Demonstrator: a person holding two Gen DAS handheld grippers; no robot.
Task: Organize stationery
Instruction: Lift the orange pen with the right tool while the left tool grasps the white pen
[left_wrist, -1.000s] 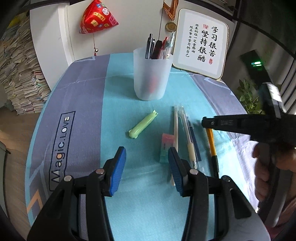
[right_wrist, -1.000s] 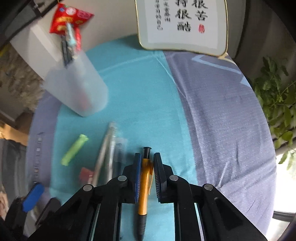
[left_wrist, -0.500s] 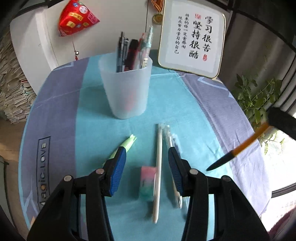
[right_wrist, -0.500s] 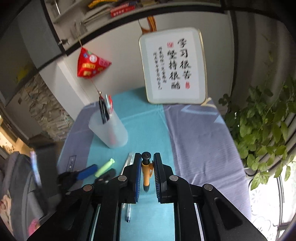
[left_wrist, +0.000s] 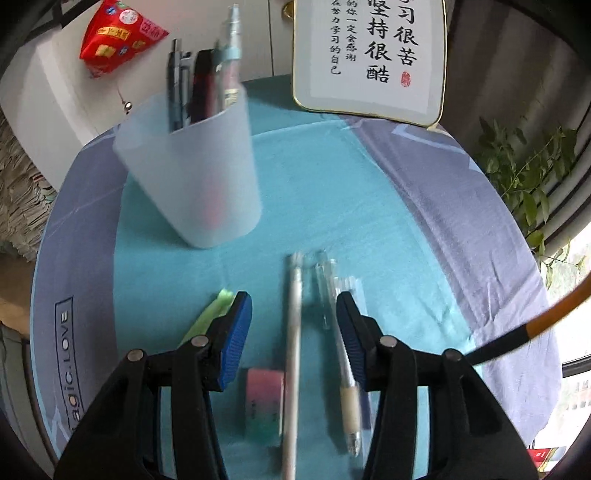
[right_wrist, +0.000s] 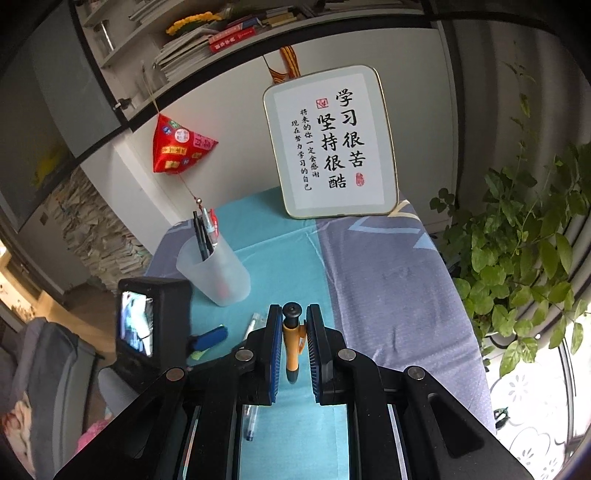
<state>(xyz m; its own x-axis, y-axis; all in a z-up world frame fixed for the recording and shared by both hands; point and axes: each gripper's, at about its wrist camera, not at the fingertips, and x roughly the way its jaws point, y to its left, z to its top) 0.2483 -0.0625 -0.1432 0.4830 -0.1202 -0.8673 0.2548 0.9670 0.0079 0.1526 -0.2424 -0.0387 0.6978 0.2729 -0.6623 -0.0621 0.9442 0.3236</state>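
Note:
My right gripper (right_wrist: 292, 332) is shut on an orange pen (right_wrist: 291, 347) and holds it high above the table; the pen also shows at the right edge of the left wrist view (left_wrist: 532, 328). My left gripper (left_wrist: 294, 325) is open, low over a white pen (left_wrist: 293, 339), a clear pen (left_wrist: 341, 354) and a pink-green eraser (left_wrist: 263, 402). A green highlighter (left_wrist: 207, 321) lies by its left finger. A frosted pen cup (left_wrist: 199, 173) with several pens stands beyond; it also shows in the right wrist view (right_wrist: 218, 269).
A framed calligraphy board (left_wrist: 369, 55) leans at the table's back. A red hanging ornament (left_wrist: 118, 37) is on the wall. A leafy plant (right_wrist: 517, 258) stands right of the table. The cloth (left_wrist: 332, 203) is blue and grey.
My right gripper has lifted the orange pen off the table and risen higher. My left gripper has moved forward over the pens and eraser, towards the cup.

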